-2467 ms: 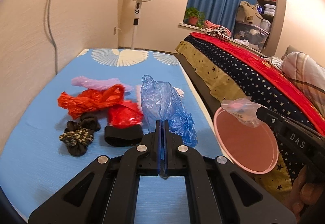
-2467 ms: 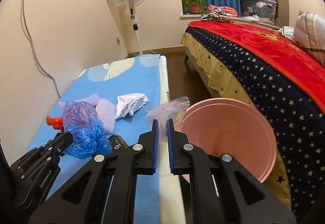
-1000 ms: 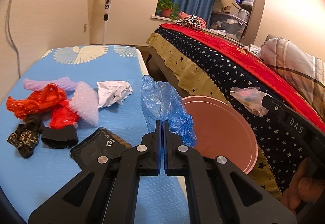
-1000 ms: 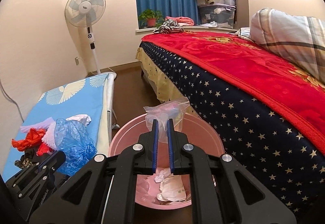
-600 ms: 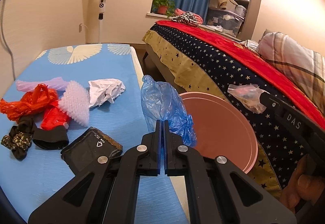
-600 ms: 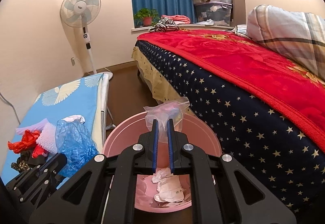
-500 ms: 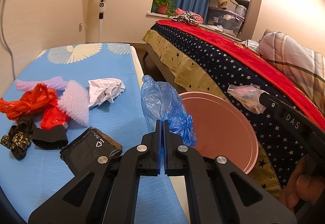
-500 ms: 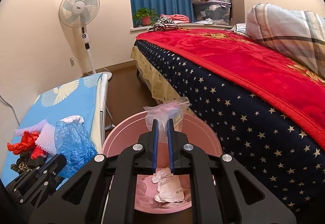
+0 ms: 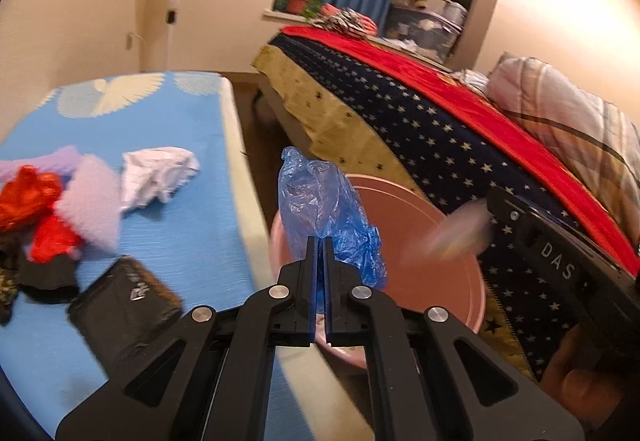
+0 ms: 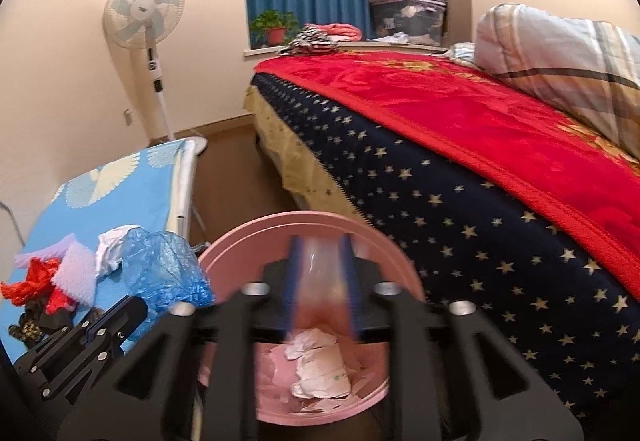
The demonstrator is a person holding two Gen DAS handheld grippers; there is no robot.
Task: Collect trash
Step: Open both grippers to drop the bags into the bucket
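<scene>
On the far left of the left wrist view, a blue patterned mat [image 9: 192,241] carries a loose heap of litter: a crumpled red plastic bag [image 9: 28,193], a lilac bubbly sheet [image 9: 90,201], dark fabric scraps [image 9: 44,279], a flat black pouch [image 9: 124,301] and a wad of crumpled white paper [image 9: 156,177]. Toward the middle, the left gripper [image 9: 319,253] has its blue-lined fingers pressed almost together on the lower edge of a crinkled blue plastic bag [image 9: 320,205], which stands up from the tips in front of the near rim of a round pink plastic bin [image 9: 460,281]. The bin sits on the floor between the mat's edge and a bed with a star-patterned navy cover [image 9: 440,145]. To the right, a blurred clear plastic wrapper [image 9: 460,237] hangs over the bin at the tip of the right gripper, held in a hand at the lower right. In the right wrist view, the blue bag [image 10: 164,269] shows at the left, just beside the bin's rim [image 10: 288,219]. In the centre, the right gripper [image 10: 320,281] is smeared by motion; its fingers stand a moderate way apart, with the pale wrapper [image 10: 320,273] between them directly above the bin's opening. Whether the pads grip the wrapper cannot be told. White paper scraps [image 10: 320,365] lie on the bin's bottom.
</scene>
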